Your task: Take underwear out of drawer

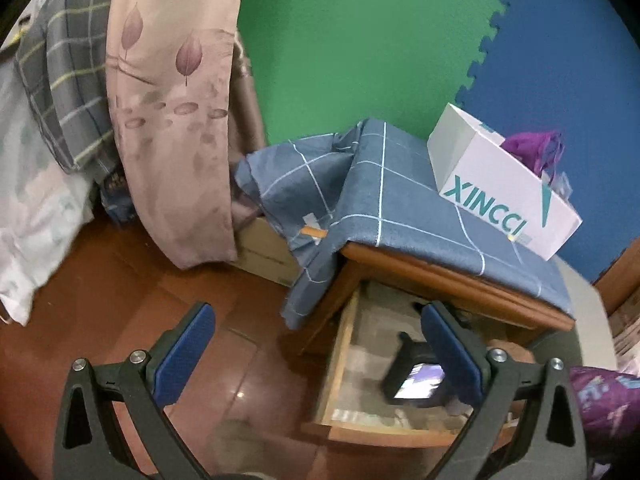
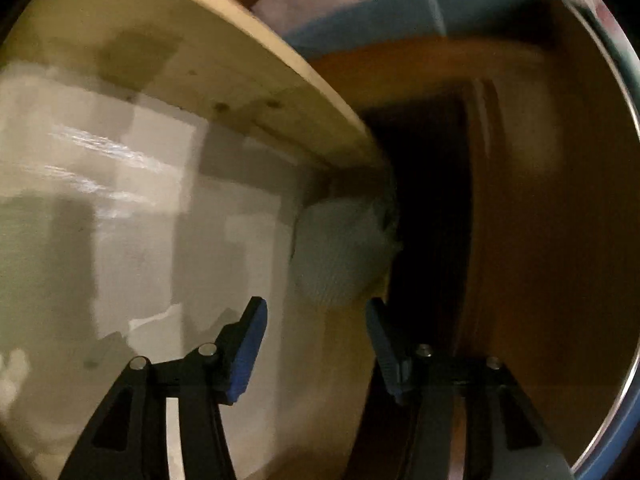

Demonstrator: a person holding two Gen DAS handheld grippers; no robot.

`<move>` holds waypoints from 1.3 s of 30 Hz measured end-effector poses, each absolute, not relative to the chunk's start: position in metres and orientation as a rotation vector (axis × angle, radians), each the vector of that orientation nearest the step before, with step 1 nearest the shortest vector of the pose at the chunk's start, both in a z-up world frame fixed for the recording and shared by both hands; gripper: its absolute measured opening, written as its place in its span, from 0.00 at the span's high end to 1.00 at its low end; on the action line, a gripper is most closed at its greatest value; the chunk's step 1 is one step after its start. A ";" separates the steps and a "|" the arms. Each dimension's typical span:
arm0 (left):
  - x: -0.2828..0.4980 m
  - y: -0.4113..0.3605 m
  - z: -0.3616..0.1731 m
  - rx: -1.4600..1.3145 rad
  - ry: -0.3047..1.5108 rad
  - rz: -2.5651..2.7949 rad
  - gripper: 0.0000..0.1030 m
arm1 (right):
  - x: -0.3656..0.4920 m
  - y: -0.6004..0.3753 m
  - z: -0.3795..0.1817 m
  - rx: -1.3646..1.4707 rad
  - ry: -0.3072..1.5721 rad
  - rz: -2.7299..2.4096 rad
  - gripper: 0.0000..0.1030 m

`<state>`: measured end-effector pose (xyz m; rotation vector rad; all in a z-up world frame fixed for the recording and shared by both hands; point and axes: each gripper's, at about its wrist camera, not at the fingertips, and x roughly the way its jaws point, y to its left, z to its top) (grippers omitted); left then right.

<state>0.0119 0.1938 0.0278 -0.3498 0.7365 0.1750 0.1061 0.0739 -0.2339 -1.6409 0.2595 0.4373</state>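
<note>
Underwear (image 2: 340,252), a pale bundle with a fine knit texture, lay at centre frame in the right wrist view, tucked against the drawer's back corner where the pale side wall met the dark cabinet opening. The right gripper (image 2: 316,312) pointed at it from just below, its jaws partly apart and opening, nothing between them. In the left wrist view the drawer (image 1: 340,344) stood pulled out at lower centre, and the left gripper (image 1: 316,320) hung above it with jaws spread wide and empty. The risk I judged: the bundle sat hard against the wall, so 1 finger could jam on wood or push the cloth deeper into the dark gap. Blur made the exact clearance unclear.
</note>
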 end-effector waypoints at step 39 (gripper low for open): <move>-0.002 0.206 0.029 -0.483 0.700 0.017 0.01 | 0.077 0.117 -0.275 -2.504 0.209 0.365 0.01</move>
